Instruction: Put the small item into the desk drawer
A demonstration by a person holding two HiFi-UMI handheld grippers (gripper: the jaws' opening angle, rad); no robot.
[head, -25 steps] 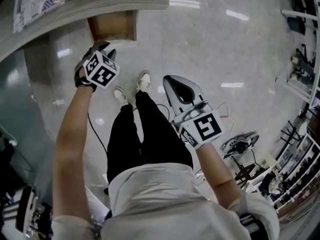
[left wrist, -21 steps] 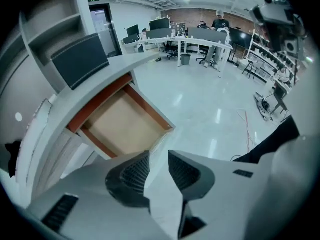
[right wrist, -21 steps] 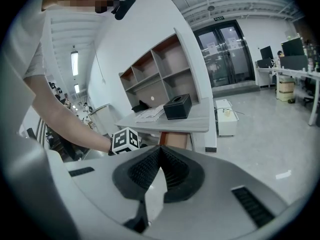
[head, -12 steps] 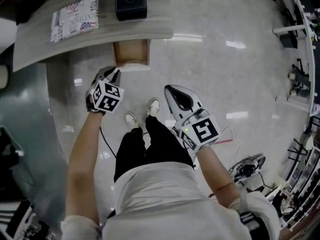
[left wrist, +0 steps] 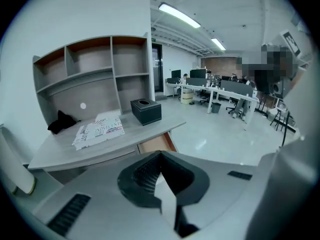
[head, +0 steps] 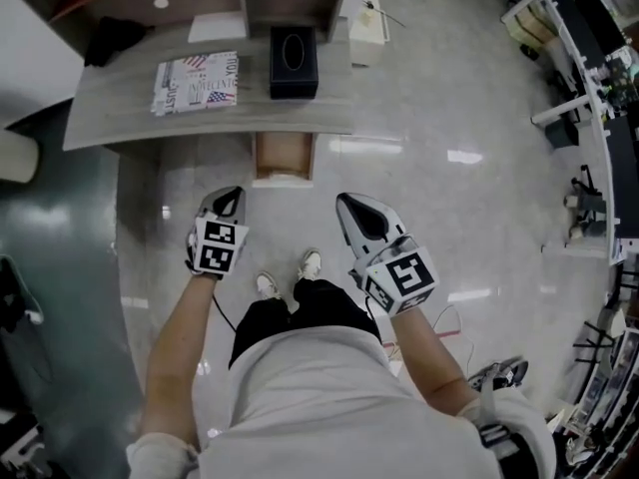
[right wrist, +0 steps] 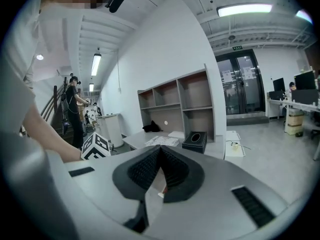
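- Two tongs were held out over the glossy floor (head: 439, 108), in front of the person's shoes (head: 312, 264) and short of the tabletop (head: 120, 128).
- Left tongs (head: 231, 194) (left wrist: 160, 155): the ribbed jaws met at their tips, with nothing pinched between them; they pointed toward the drawer.
- Right tongs (head: 346, 204) (right wrist: 160, 148): the jaws were likewise pressed together at the tips and held nothing.
- Drawer (head: 284, 156) (left wrist: 156, 144): it stood pulled out from under the front edge of the tabletop, its brown inside open to view, just ahead of the left tongs.
- Small item: it could not be made out in any view, neither in the tongs nor inside the drawer.
- On the tabletop lay a printed paper (head: 196, 83) (left wrist: 99, 129), flat, with a black tissue box (head: 293, 61) (left wrist: 146, 111) just beside it on the right.
- A dark cloth (head: 115, 38) (left wrist: 61, 121) sat at the back left of the tabletop, under the shelf unit (left wrist: 95, 74).
- Seen from the right tongs, the marker cube of the left tongs (right wrist: 95, 146) showed low at the left.
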